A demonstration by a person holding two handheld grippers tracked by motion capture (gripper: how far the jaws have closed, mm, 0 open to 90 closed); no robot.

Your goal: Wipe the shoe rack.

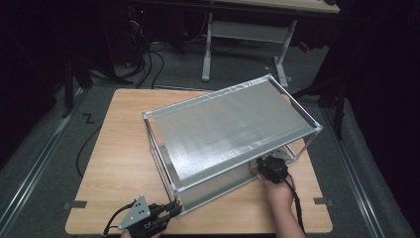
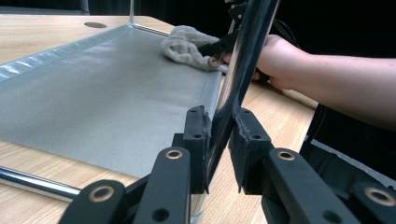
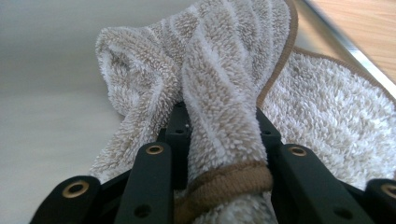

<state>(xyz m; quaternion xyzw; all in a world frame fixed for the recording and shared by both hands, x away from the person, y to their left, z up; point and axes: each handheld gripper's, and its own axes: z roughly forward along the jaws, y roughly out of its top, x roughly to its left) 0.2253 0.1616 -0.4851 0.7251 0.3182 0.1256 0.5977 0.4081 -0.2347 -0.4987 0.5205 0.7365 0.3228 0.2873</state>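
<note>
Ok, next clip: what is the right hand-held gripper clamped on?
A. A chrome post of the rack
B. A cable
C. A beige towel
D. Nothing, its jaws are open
C: in the right gripper view the right hand-held gripper has a fold of the beige towel pinched between its jaws, lying on the rack's grey lower shelf.

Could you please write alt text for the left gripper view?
The left gripper has its black jaws clamped on the shiny upright post of a metal rack. Beyond, a hand presses a beige towel onto the rack's grey lower shelf.
</note>
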